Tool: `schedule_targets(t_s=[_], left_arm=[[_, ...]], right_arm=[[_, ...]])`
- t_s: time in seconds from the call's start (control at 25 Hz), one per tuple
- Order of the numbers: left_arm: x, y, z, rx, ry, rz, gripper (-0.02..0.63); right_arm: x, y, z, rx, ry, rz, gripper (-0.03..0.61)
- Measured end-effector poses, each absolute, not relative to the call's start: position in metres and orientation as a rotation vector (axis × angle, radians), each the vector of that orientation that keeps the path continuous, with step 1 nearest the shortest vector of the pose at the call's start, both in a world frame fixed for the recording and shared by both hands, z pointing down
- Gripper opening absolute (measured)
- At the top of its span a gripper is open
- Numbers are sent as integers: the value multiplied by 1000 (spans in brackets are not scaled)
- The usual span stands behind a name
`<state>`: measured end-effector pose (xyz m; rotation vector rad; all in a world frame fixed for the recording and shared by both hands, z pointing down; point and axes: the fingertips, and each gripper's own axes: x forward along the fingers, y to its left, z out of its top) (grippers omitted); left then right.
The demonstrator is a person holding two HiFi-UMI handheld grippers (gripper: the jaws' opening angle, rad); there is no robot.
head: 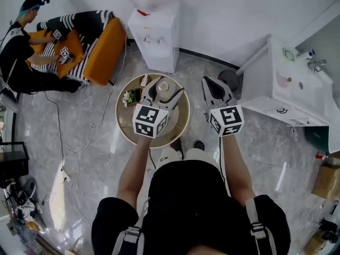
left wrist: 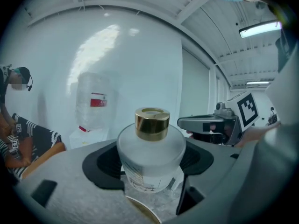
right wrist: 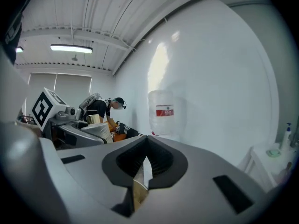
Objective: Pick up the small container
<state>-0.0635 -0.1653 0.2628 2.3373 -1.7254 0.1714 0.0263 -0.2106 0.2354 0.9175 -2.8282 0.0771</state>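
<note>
The small container (head: 163,86) is a frosted glass bottle (left wrist: 150,160) with a gold cap (left wrist: 152,123). My left gripper (head: 162,91) is shut on it, one dark pad on each side of its body (left wrist: 149,164), and holds it upright over the round table (head: 125,127). I cannot tell whether its base still touches the tabletop. My right gripper (head: 212,85) hangs to the right of the table, off its edge, shut with nothing between its pads (right wrist: 145,164). In the right gripper view, the left gripper (right wrist: 77,130) and the container (right wrist: 95,120) show at the left.
Small green and white items (head: 130,96) lie on the table's left part. A water dispenser (head: 155,36) stands behind the table. A person (head: 21,52) sits on an orange sofa (head: 103,52) at the far left. At the right stands a white sink cabinet (head: 279,86). A cable (head: 64,142) trails across the floor.
</note>
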Motion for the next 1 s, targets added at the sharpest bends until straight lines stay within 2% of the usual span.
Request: schedule_targets(t_s=[0.6, 1.0], left_arm=[[-39, -180, 164, 2492, -1717, 193, 351], [-43, -190, 135, 2492, -1702, 197, 351]], right_arm=[[47, -223, 148, 912, -2886, -13, 5], [48, -231, 112, 947, -2916, -67, 5]])
